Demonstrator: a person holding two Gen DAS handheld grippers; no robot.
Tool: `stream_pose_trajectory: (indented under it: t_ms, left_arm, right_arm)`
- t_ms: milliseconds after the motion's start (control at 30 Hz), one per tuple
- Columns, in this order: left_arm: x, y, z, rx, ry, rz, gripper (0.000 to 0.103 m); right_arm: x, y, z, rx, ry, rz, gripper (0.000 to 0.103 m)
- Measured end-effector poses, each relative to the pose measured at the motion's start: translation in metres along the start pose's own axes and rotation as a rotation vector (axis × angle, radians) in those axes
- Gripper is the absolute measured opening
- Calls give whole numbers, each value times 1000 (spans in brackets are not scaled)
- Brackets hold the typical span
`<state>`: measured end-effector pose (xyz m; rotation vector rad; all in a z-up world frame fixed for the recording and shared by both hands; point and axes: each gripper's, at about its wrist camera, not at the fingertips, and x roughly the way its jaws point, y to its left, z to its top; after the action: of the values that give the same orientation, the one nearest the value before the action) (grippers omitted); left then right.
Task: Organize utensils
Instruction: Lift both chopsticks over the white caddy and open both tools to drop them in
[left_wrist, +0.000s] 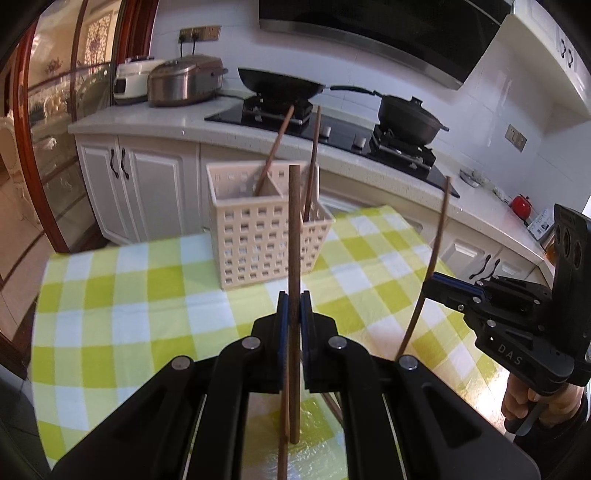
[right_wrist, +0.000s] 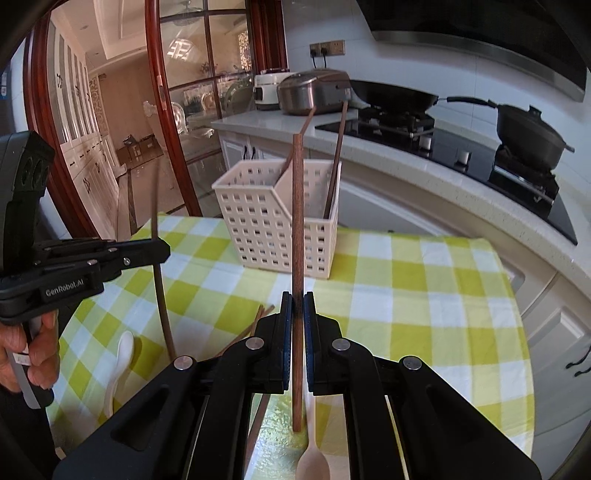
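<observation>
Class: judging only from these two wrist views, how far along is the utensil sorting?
Done: two chopsticks stand in the basket. In hand: each claw, left and right, is shut on one upright chopstick. Left: a white spoon, a wooden spoon and more chopsticks lie on the checked cloth.

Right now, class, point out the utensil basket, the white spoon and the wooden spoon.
utensil basket (right_wrist: 258, 225): right wrist view, front perforated wall.
white spoon (right_wrist: 120, 354): right wrist view, handle.
wooden spoon (right_wrist: 312, 467): right wrist view, bowl.
</observation>
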<state>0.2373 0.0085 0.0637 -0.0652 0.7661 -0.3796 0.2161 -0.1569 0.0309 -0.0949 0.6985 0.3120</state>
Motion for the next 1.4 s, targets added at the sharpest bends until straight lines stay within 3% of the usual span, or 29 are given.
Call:
stream_pose_trajectory:
  t_ms: [167,400,733,1100,1400]
  left_arm:
    - [-15,-4,33,21,-34,8,6]
    - [-34,-19,108,65,-117,44,6]
    - [-17,-20,190,64,-188,139,6]
    - [27,7,211,-10,-231,167,6]
    - [22,11,216,-9,-253,159,6]
  right_arm:
    - [-6,-4,28,-7,-27,-5,6]
    - [-17,-11,92,-21,-98,-29,6]
    - [5,-18,163,-10,-145,-43,6]
    - [56,-19,180,15,-115,-20,6]
    - [79,-17,174,23,-76,-4,6]
